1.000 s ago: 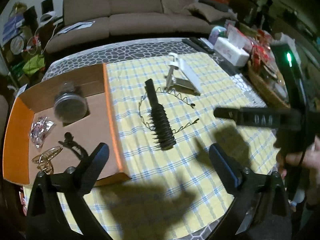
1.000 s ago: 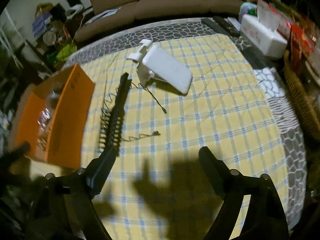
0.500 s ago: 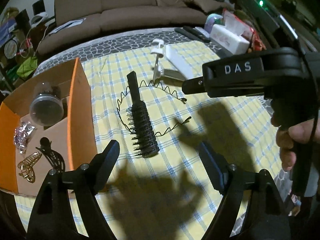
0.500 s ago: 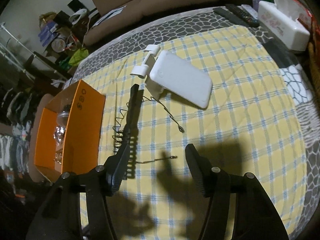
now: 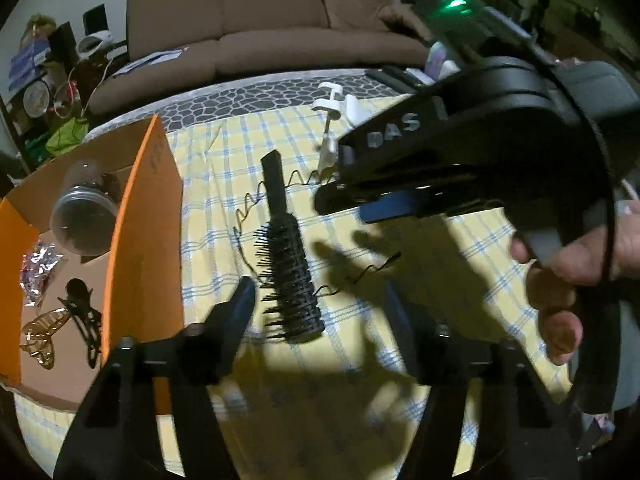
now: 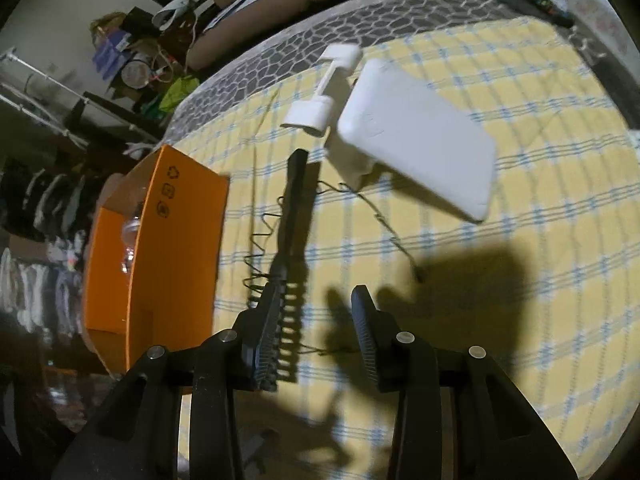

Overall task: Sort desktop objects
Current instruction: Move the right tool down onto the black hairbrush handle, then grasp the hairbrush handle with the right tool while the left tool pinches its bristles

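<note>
A black round hairbrush (image 5: pixel 286 256) lies on the yellow checked cloth, over a thin black wavy wire headband (image 5: pixel 360 270). My left gripper (image 5: pixel 320 312) is open, its fingers either side of the brush head and just short of it. My right gripper (image 6: pixel 316 328) is open and empty above the brush (image 6: pixel 292 216) and the headband (image 6: pixel 384 220); its left finger overlaps the bristles. Its black body (image 5: pixel 460 152) fills the right of the left wrist view. The orange box (image 5: pixel 140 240) holds a clear jar (image 5: pixel 84 216), hair claws (image 5: pixel 80 320) and a foil bag.
A white phone stand (image 6: pixel 416 148) stands beyond the brush, also in the left wrist view (image 5: pixel 332 116). The box (image 6: pixel 160 256) sits left of the brush. A brown sofa (image 5: pixel 264 28) is behind the table. Remotes and a tissue box (image 6: pixel 592 16) lie at the far right edge.
Both grippers have moved in toward the brush. The right gripper has come lower over the brush and its jaws have narrowed. The left gripper's fingers now flank the brush head.
</note>
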{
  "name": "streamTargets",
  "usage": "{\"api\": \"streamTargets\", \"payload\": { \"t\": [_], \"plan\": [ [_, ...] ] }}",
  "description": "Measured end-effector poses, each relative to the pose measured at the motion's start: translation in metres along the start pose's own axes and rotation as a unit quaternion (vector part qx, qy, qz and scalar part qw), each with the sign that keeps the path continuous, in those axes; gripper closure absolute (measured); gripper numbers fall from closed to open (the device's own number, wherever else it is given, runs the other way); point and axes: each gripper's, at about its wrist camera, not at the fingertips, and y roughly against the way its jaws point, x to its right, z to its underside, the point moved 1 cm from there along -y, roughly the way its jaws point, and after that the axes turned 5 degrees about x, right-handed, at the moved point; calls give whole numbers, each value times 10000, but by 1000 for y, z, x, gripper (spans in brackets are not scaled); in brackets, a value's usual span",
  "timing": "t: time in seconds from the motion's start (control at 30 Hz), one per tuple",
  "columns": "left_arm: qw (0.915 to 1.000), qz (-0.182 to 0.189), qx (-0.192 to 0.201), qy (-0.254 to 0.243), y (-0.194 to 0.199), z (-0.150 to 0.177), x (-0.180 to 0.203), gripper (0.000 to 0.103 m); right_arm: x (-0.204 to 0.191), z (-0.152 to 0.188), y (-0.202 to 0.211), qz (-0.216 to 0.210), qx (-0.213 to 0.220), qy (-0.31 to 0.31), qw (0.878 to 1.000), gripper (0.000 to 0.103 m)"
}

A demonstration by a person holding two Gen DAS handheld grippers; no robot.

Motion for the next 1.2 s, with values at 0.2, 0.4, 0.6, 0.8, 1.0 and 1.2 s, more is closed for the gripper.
{"api": "streamTargets", "payload": {
  "t": [0.2,0.4,0.6,0.8,1.0,1.2],
  "plan": [
    [9995,-294,-83,-111,-16,4,6,47,-2,-5,-16,-430,-371,-85,9983,64],
    [9988,-420,-178,-173,-32,5,8,47,-17,-7,-33,-269,-675,299,9969,64],
    [9989,-389,-222,-117,-44,5,2,51,-23,-6,-48,-213,-839,429,9953,64],
    [9996,-171,-198,122,-44,0,-13,72,-19,-6,-48,-349,-758,286,9961,79],
    [9999,-76,-49,111,-31,-7,-13,72,-13,-7,-35,-409,-618,76,9972,80],
    [9997,76,144,174,-4,-17,-6,72,-19,-9,-12,-444,-436,-2,9981,80]
  ]
}}
